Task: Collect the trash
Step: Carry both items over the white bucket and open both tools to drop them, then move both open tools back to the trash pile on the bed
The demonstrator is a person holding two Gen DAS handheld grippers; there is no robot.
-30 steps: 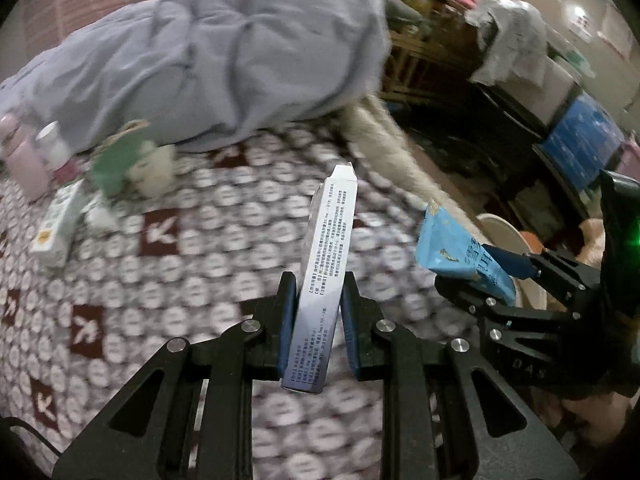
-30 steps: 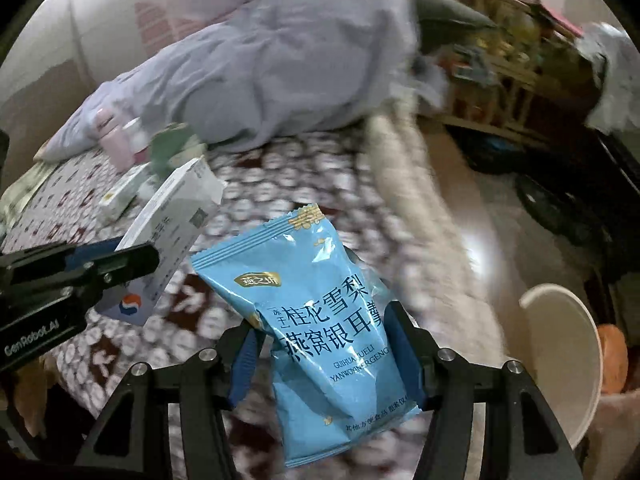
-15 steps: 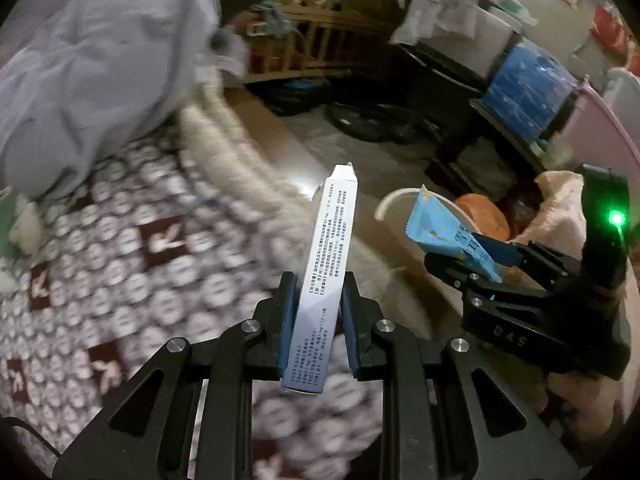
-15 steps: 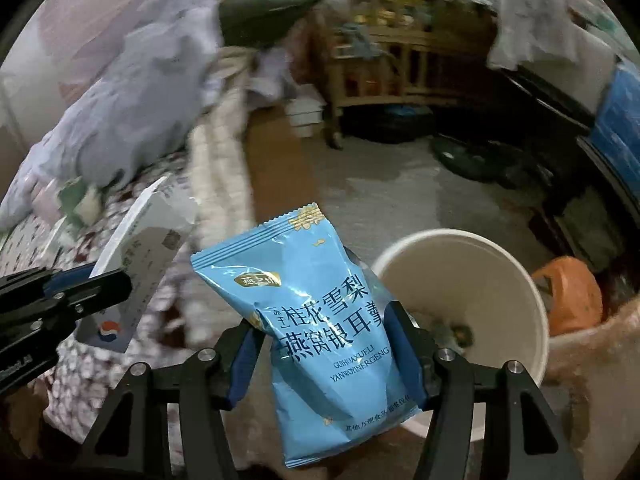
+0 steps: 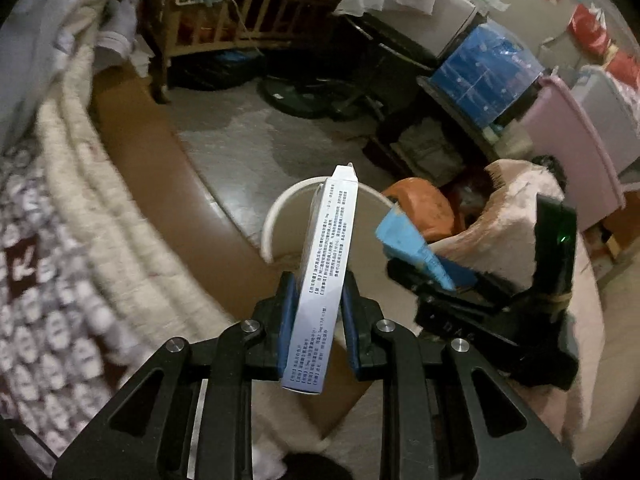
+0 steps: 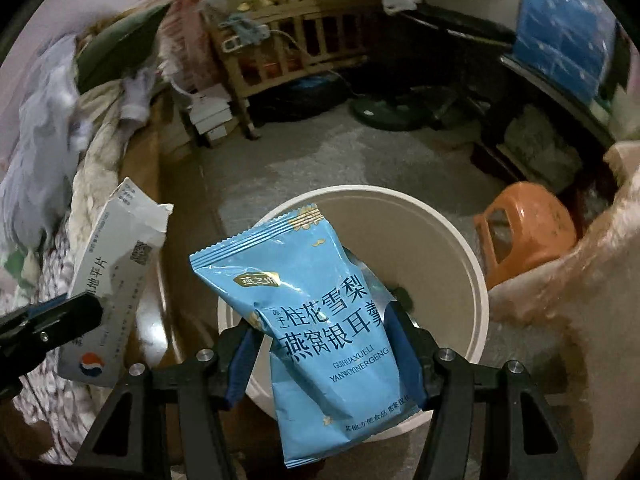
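My left gripper (image 5: 316, 280) is shut on a tall white medicine box (image 5: 330, 248), held upright in front of the white bucket (image 5: 272, 216). In the right wrist view the same box (image 6: 116, 264) shows at the left, clamped in the left gripper (image 6: 80, 312). My right gripper (image 6: 324, 332) carries a blue snack packet (image 6: 320, 300) directly over the mouth of the bucket (image 6: 460, 248). Its jaws are opening, with the packet still between the pads. The packet (image 5: 404, 240) pokes out of the right gripper (image 5: 424, 276) to the right of the box. Something small and dark lies inside the bucket.
The bucket stands on a grey floor beside the bed, whose cream blanket (image 5: 100, 200) hangs at the left. An orange stool (image 6: 528, 236) and a pink fleece cover (image 6: 600, 280) crowd its right side. A wooden crib (image 6: 288, 40) and a fan base (image 6: 384, 108) are farther back.
Both grippers swung from over the patterned bed to the white bucket on the floor, carrying the box and the packet. The bucket now fills the right wrist view; the packet sits slightly tilted.
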